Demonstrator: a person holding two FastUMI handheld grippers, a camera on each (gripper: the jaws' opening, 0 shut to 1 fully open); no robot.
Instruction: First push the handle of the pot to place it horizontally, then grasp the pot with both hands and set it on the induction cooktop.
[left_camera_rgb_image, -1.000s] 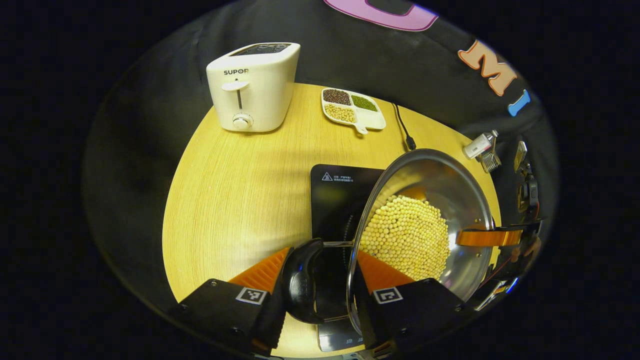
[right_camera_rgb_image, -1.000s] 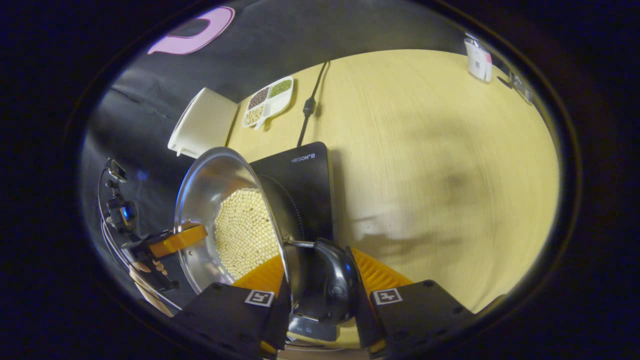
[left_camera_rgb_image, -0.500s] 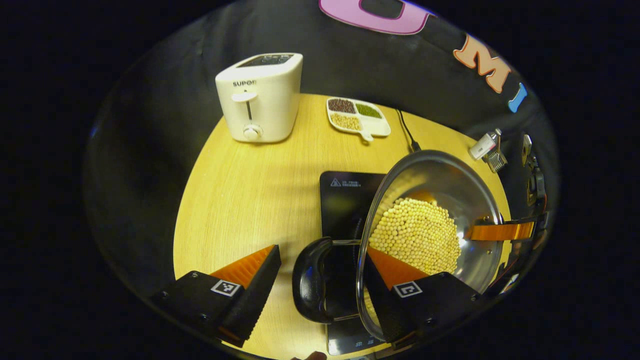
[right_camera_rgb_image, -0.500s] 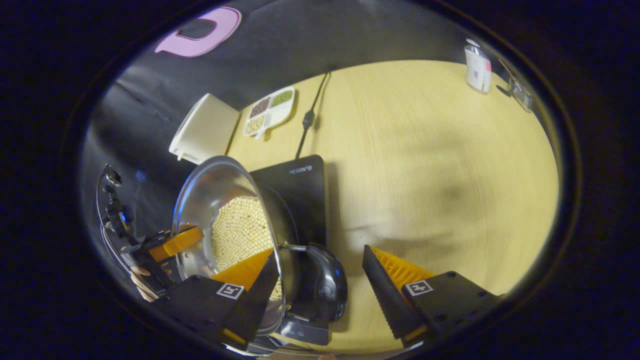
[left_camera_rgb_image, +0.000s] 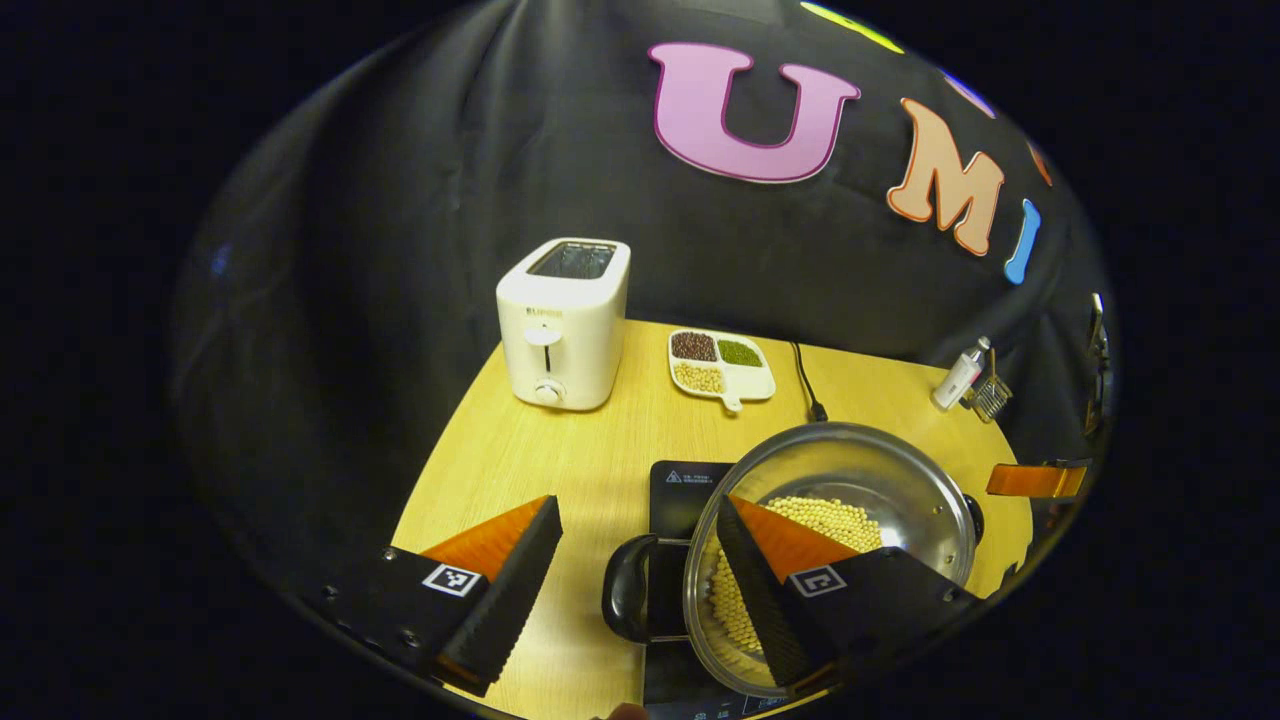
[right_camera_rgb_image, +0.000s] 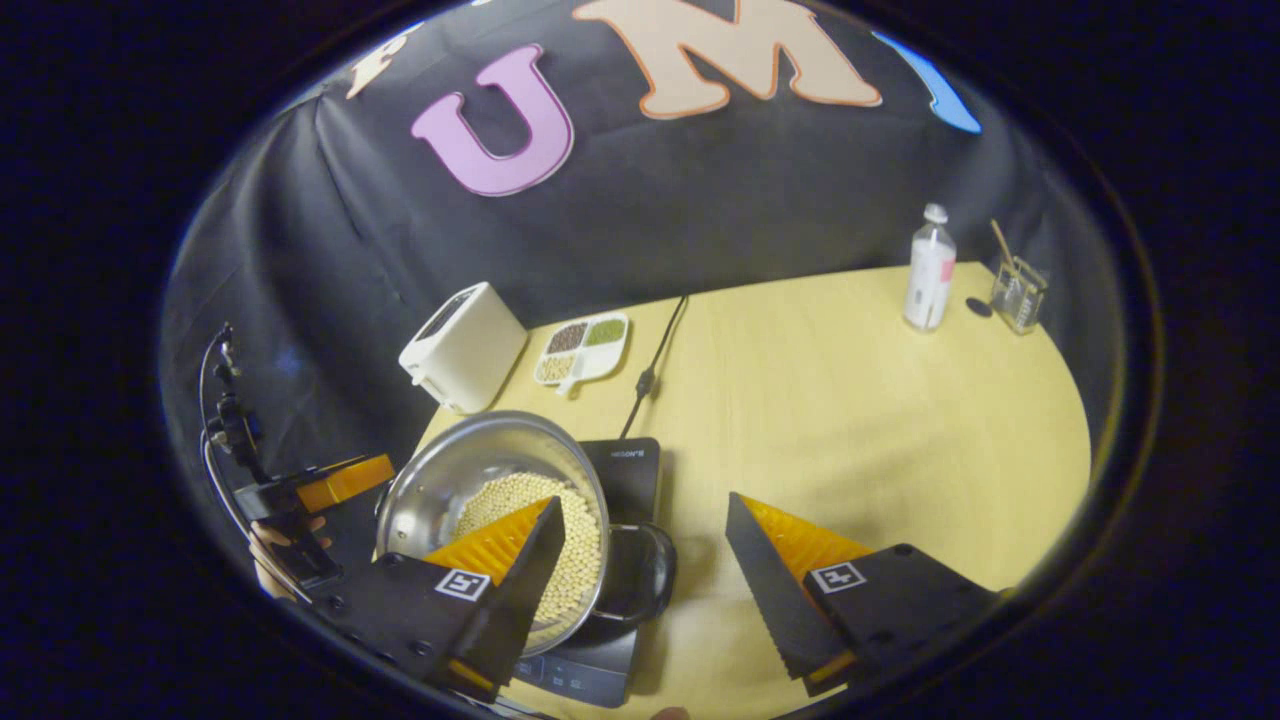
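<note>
A steel pot (left_camera_rgb_image: 860, 470) holding pale round beans (left_camera_rgb_image: 835, 518) sits on the black induction cooktop (left_camera_rgb_image: 685, 485). Its black side handle (left_camera_rgb_image: 625, 600) points toward me. My left gripper (left_camera_rgb_image: 637, 503) hovers open above that handle, one finger over the pot's rim. In the right gripper view the pot (right_camera_rgb_image: 450, 480) rests on the cooktop (right_camera_rgb_image: 628, 465), its other handle (right_camera_rgb_image: 640, 575) below my open right gripper (right_camera_rgb_image: 645, 502). Neither gripper touches the pot. The left gripper (right_camera_rgb_image: 320, 485) shows beyond the pot, a hand (right_camera_rgb_image: 268, 572) holding it.
A white toaster (left_camera_rgb_image: 565, 320) and a divided dish of beans (left_camera_rgb_image: 720, 365) stand at the table's back edge, with the cooktop's cable (left_camera_rgb_image: 805, 385) beside them. A small bottle (right_camera_rgb_image: 930, 270) and a glass holder (right_camera_rgb_image: 1018, 295) stand at the far right corner.
Both grippers opened, let go of the pot's handles and rose up and back. The pot stays on the cooktop.
</note>
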